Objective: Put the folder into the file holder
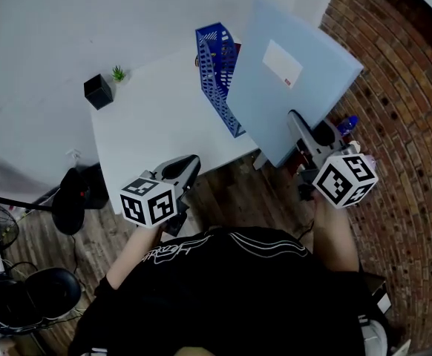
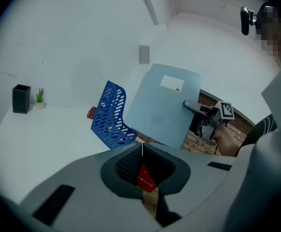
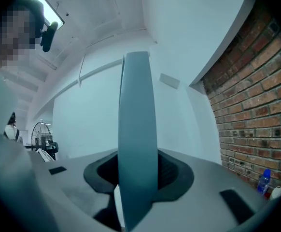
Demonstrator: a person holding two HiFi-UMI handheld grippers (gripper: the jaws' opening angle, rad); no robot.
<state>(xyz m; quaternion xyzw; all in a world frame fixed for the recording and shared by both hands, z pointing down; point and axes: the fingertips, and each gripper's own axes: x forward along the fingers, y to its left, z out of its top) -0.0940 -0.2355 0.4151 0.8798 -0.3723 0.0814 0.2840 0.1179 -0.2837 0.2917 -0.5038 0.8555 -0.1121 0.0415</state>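
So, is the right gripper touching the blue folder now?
Touching. The right gripper view shows the folder standing edge-on between the jaws of the right gripper, pressed from both sides.

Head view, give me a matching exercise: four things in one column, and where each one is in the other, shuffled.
1. folder
2. file holder
3. black container
4. left tool

A. far left corner of the table, beside a small plant
B. shut and empty, near the table's front edge
C. clamped in the right tool, held up in the air
D. standing on the table by its right edge

Pairs: 1-C, 2-D, 3-A, 4-B
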